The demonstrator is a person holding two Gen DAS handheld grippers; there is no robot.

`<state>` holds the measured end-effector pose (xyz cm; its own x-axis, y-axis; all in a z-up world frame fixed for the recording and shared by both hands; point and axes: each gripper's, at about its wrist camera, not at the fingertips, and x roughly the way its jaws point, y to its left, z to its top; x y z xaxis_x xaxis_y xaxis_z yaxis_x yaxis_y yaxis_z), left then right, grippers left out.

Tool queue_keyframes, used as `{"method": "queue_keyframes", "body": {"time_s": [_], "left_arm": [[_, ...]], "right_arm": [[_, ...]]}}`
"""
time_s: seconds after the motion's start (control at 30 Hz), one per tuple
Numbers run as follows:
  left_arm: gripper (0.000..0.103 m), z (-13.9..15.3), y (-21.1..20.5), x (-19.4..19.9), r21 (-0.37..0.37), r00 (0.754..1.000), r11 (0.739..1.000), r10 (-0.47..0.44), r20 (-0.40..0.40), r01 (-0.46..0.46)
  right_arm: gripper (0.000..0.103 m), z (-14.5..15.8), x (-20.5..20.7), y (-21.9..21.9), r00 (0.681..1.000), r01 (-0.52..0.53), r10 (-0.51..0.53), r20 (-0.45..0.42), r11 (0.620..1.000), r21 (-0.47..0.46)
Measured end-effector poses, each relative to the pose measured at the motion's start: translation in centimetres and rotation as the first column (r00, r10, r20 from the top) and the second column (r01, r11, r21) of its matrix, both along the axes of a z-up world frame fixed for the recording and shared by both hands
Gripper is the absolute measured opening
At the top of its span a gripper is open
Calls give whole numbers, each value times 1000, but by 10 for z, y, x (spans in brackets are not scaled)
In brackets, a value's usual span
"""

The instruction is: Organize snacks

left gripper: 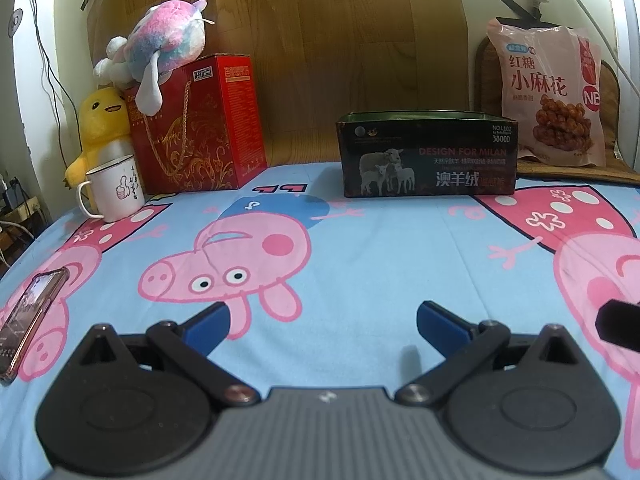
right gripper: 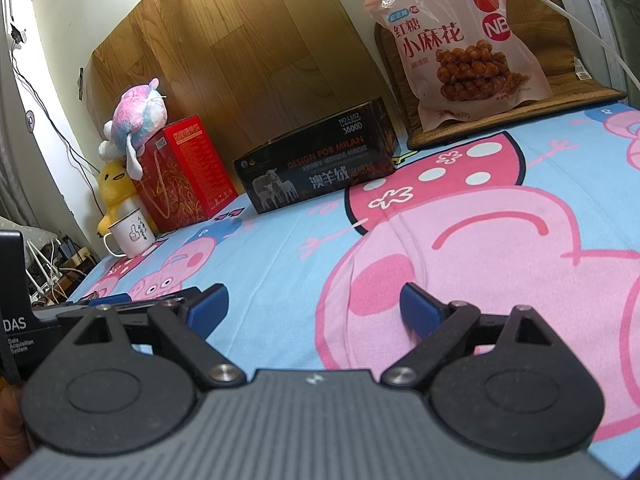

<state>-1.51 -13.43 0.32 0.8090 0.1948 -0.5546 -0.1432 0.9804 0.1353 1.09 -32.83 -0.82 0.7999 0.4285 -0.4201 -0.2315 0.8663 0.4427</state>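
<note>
Both pairs of jaws stand spread wide and grasp nothing. The left gripper (left gripper: 322,320) hovers low over a cartoon-pig bedsheet (left gripper: 380,248), its blue pads (left gripper: 212,322) apart above bare cloth. The right gripper (right gripper: 314,306) is released the same way, just beside the left one.

Straight ahead of the left jaws, well apart from them, a dark open-topped box (left gripper: 426,156) printed with sheep stands on the sheet; nothing lies between jaws and box. Beyond the box and to the right of the jaws, the snack bag (left gripper: 548,92), pink with a picture of fried dough twists, leans upright against the wall on a brown woven mat (left gripper: 608,92). From the right wrist view the same bag (right gripper: 460,44) sits far ahead and slightly right of the jaws, the box (right gripper: 316,164) ahead and left.

Far left of the left jaws stand a white enamel mug (left gripper: 116,188), a yellow plush duck (left gripper: 100,124) behind it, and a red gift box (left gripper: 196,124) with a pink-and-blue plush toy (left gripper: 164,46) lying on top. A phone (left gripper: 30,316) lies on the sheet near the left jaw, cut off by the frame edge.

The box's inside is hidden from both views. A dark object (left gripper: 618,324) at the right edge is cut off; it is probably part of the other gripper.
</note>
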Motion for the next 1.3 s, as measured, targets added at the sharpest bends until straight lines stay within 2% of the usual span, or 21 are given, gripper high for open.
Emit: {"method": "queue_keyframes", "body": {"time_s": [0.23, 0.93, 1.3], "left_arm": [[103, 2, 0, -4, -5, 999, 1000, -16, 28, 16], [103, 0, -2, -1, 16, 1000, 1000, -18, -6, 18], [103, 0, 1, 1, 1, 1000, 1000, -5, -16, 5]], "right_arm": [[95, 0, 0, 0, 1000, 1, -1, 0, 1000, -1], [95, 0, 0, 1, 1000, 2, -2, 0, 1000, -1], [95, 0, 0, 1, 1000, 2, -2, 0, 1000, -1]]}}
